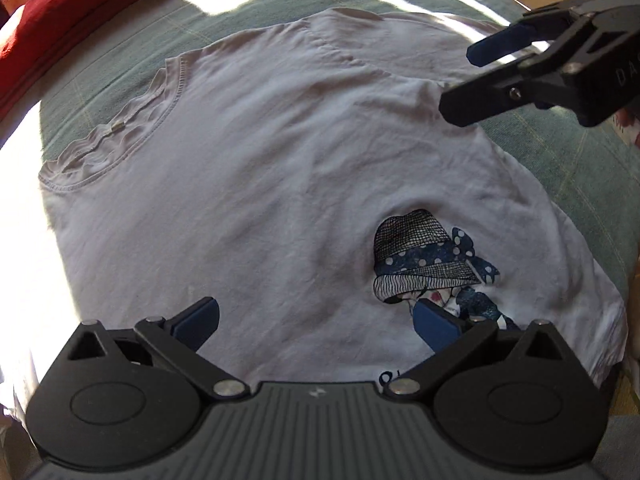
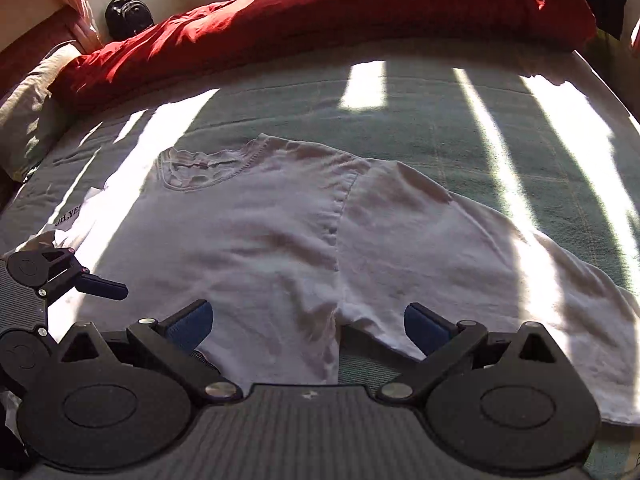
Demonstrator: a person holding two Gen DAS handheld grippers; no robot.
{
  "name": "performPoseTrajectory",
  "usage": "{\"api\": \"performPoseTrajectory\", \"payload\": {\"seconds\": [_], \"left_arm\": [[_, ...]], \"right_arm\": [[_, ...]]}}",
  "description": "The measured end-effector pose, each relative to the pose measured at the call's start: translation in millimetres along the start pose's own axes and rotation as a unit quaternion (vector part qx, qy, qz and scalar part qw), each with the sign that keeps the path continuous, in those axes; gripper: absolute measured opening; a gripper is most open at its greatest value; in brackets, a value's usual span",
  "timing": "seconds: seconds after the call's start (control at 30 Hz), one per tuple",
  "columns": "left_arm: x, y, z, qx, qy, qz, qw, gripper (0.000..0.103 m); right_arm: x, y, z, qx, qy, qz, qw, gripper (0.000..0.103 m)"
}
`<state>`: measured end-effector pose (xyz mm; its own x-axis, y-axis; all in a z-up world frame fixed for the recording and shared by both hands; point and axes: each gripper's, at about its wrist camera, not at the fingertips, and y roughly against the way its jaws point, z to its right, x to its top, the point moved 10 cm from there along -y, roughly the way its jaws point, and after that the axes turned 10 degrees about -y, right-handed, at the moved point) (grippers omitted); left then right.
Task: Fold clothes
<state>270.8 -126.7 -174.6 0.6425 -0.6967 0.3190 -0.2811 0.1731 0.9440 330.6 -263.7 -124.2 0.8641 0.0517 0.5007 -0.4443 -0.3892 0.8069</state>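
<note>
- White T-shirt (image 2: pixel 280 232): spread across the bed ahead of both sets of jaws, back side up, neckline (image 1: pixel 116 140) at the far end from the right jaws; one side panel already folded in over the body, hat print (image 1: pixel 424 256) showing on the turned-over flap
- Sleeve (image 2: pixel 400 196): lying flat beyond and to the right of the right jaws
- Left gripper (image 1: pixel 316 320): jaws wide apart, holding nothing, low over the shirt with the print just ahead of the right-hand pad
- Right gripper (image 2: pixel 308 322): jaws wide apart, holding nothing, the shirt's near edge lying between the pads
- Step in hand, as judged: between folds, one side done, next edge not yet gripped
- Next move calls for: both jaws closing on matching points of one edge, lifting evenly, carrying across without dragging the lower layer
- Green bedcover (image 2: pixel 420 120): under the shirt, sun stripes across it
- Red duvet (image 2: pixel 320 12): bunched well beyond the jaws, along the far side
</note>
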Motion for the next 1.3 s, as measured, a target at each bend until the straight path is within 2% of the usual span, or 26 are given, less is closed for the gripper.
{"api": "performPoseTrajectory", "payload": {"seconds": [0.1,0.23,0.37,0.7,0.83,0.97,1.07,1.17,1.23,1.3], "left_arm": [[-28,-1,4,-0.009,-0.012,0.001,0.9999,0.102],[-53,10,11,-0.031,-0.010,0.019,0.9993,0.102],[-78,18,13,-0.042,0.006,0.034,0.9985,0.102],[-94,22,2,-0.087,0.035,0.078,0.9926,0.102],[-92,20,4,-0.074,0.035,0.069,0.9943,0.102],[-90,22,4,-0.072,0.034,0.052,0.9955,0.102],[-93,33,-12,-0.071,0.072,0.048,0.9937,0.099],[-110,48,-49,-0.057,0.138,0.044,0.9878,0.098],[-125,59,-77,-0.044,0.187,0.042,0.9805,0.096],[-147,71,-110,-0.027,0.244,0.040,0.9687,0.095]], "right_arm": [[-18,-23,-36,0.021,0.053,-0.020,0.998,0.103],[-53,-47,-55,0.025,0.104,-0.069,0.992,0.103],[-74,-53,-58,-0.005,0.153,-0.068,0.986,0.103],[-76,-62,-56,-0.053,0.139,-0.088,0.985,0.103],[-76,-62,-57,-0.073,0.129,-0.092,0.985,0.103],[-69,-65,-62,-0.089,0.115,-0.125,0.981,0.103],[-60,-65,-70,-0.081,0.101,-0.143,0.981,0.103],[-45,-61,-85,-0.060,0.096,-0.135,0.984,0.103],[-37,-62,-99,-0.051,0.104,-0.127,0.985,0.103],[-31,-66,-115,-0.039,0.115,-0.126,0.984,0.103]]}}
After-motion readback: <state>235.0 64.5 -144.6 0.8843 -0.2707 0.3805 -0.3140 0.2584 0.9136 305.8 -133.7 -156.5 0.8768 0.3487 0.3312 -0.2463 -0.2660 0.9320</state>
